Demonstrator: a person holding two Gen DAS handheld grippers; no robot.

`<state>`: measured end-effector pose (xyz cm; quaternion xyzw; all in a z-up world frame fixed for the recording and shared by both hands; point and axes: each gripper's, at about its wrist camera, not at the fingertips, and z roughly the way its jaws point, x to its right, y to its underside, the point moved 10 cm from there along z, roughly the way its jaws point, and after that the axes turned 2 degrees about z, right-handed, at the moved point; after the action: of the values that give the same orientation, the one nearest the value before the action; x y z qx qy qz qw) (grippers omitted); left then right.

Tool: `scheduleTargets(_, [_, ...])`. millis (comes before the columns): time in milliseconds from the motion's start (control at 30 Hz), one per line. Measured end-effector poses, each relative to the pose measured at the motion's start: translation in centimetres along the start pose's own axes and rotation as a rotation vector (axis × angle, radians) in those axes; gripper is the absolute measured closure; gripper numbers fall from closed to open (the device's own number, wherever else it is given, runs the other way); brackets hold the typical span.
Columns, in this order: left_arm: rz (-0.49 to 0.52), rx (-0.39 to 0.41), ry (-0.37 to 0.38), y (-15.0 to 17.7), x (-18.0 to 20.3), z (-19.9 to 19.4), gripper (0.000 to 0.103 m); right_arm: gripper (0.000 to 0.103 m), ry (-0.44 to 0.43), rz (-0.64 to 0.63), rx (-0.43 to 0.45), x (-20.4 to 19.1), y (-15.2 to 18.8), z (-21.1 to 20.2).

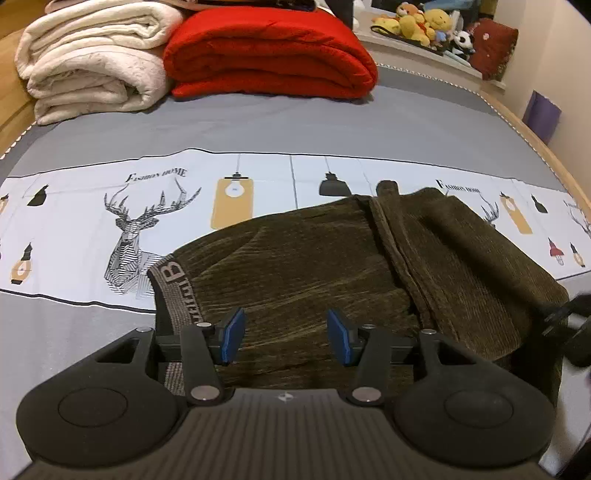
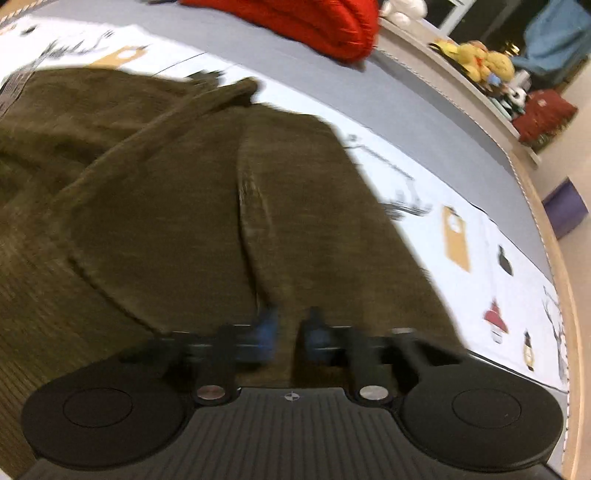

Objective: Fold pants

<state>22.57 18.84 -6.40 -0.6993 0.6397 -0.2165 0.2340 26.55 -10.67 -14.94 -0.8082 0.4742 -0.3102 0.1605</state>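
Dark olive corduroy pants (image 1: 295,266) lie on the bed's grey and white printed sheet (image 1: 221,125). Their grey lettered waistband (image 1: 173,284) is at the left, and the legs are folded over into a thicker layer (image 1: 461,258) at the right. My left gripper (image 1: 286,336) hovers over the waist part, open, its blue pads apart with nothing pinched. The right wrist view is blurred: my right gripper (image 2: 291,332) is down on the pants (image 2: 184,203), jaws nearly together on a ridge of the folded layer. A dark blur at the pants' right edge (image 1: 565,321) is that gripper.
A folded white blanket (image 1: 92,62) and a folded red blanket (image 1: 269,51) are stacked at the bed's far end. Plush toys (image 1: 417,22) sit on a ledge beyond. The wooden bed rim (image 1: 546,147) runs along the right, with a purple box (image 1: 541,114) on the floor past it.
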Motion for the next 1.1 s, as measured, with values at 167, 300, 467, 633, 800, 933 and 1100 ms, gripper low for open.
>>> scheduleTargets(167, [0.043, -0.002, 0.001, 0.2, 1.8, -0.1, 0.048, 0.096, 0.071, 0.162, -0.017, 10.9, 3.3, -1.8])
scheduleTargets(300, [0.072, -0.010, 0.004, 0.8, 3.4, 0.1, 0.048, 0.096, 0.066, 0.365, -0.136, 17.2, 11.7, -1.9])
scheduleTargets(467, [0.106, -0.029, 0.006, 1.6, 5.2, 0.5, 0.046, 0.095, -0.083, 0.322, -0.268, 15.8, 19.0, -2.3])
scheduleTargets(633, [0.114, -0.029, 0.016, 1.3, 6.4, 0.8, 0.042, 0.092, -0.166, 0.344, -0.218, 16.4, 19.5, -4.7])
scheduleTargets(800, [0.114, -0.031, 0.018, 0.9, 7.0, 1.3, 0.039, 0.079, -0.180, 0.559, 0.021, 20.3, 16.4, -7.7])
scheduleTargets(933, [0.122, -0.036, 0.019, 0.9, 7.5, 1.6, 0.036, 0.067, -0.158, 0.531, 0.089, 19.8, 14.0, -7.1])
scheduleTargets(1100, [0.125, -0.043, 0.022, 1.0, 7.5, 1.8, 0.035, 0.063, -0.108, 0.497, 0.104, 19.0, 11.1, -4.1])
